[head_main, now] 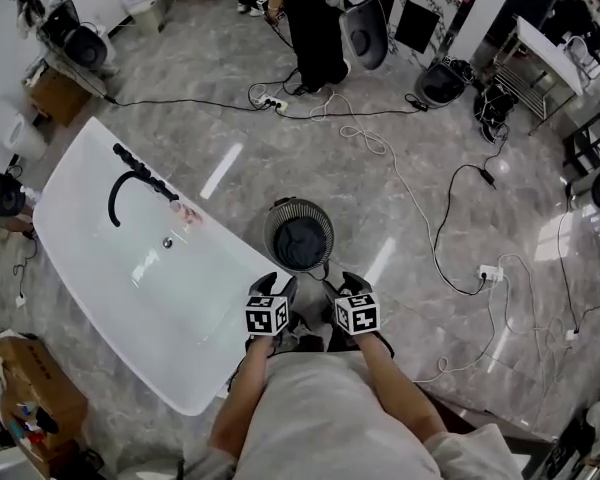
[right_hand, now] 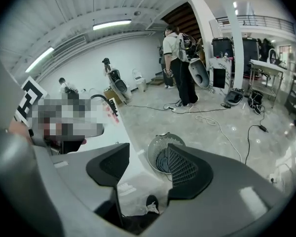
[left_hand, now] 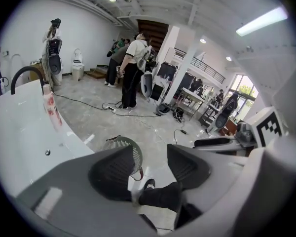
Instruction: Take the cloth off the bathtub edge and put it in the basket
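Both forearms are tucked in close to the torso, elbows bent. The left gripper (head_main: 276, 288) & right gripper (head_main: 344, 284) are held side by side, level, noses pointing fwd over the floor. Each has a marker cube (head_main: 267, 315) on top w/ black-white squares, no letters.

Left gripper (left_hand: 152, 155): jaws apart, nothing btwn the pads, just floor & the person's shoe seen thru the gap. Right gripper (right_hand: 149, 157): also released, jaws apart, empty.

The cloth (head_main: 300, 243), dark, sits bunched inside the basket (head_main: 271, 230), a round slatted one standing on the floor just ahead of both grippers, nearer the right one's line of sight. In the right gripper view the basket (right_hand: 160, 143) shows btwn the jaws w/ the cloth (right_hand: 163, 163) down in it, well apart from the pads. The basket is just beside the near-right edge of the white bathtub (head_main: 212, 393).

On the tub's far rim there's a black faucet (head_main: 130, 180) & a bottle (left_hand: 52, 108) w/ pink-red print, too blurry to read.
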{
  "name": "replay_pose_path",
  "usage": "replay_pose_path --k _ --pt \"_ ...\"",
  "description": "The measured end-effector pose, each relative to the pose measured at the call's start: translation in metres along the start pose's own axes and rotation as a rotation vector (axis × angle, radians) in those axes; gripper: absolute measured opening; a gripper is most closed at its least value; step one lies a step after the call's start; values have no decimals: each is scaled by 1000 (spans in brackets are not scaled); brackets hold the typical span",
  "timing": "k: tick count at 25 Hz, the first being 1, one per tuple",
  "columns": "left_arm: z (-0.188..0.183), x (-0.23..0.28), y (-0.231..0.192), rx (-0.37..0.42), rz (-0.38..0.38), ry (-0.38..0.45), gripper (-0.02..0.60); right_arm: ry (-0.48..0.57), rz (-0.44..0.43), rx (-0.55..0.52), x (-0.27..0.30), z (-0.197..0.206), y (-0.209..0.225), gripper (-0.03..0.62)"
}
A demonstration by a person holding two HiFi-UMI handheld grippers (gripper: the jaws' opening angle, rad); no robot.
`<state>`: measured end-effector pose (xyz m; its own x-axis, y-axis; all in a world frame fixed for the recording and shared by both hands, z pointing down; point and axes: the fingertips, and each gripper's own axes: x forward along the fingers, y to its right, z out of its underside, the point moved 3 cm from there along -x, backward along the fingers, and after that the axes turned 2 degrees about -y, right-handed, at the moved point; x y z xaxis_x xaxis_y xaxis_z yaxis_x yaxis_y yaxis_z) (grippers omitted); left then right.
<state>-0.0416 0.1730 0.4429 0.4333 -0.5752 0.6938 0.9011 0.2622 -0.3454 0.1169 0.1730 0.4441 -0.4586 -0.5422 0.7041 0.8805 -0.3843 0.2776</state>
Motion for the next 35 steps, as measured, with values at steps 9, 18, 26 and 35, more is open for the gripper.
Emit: replay_pose_path --k 9,18,26,35 --pt "6 -14 -7 -13 -30 25 255 -29 -43 -34 8 7 -12 222" --pt "-7 -20 -14 -12 -47 45 181 -8 -76 -30 18 -13 -16 156" --pt "-10 -22 -15 16 -30 35 71 -5 -105 31 20 -12 -22 12" --pt "-10 -18 -16 -17 1 25 57 -14 -49 47 22 -11 -8 1"
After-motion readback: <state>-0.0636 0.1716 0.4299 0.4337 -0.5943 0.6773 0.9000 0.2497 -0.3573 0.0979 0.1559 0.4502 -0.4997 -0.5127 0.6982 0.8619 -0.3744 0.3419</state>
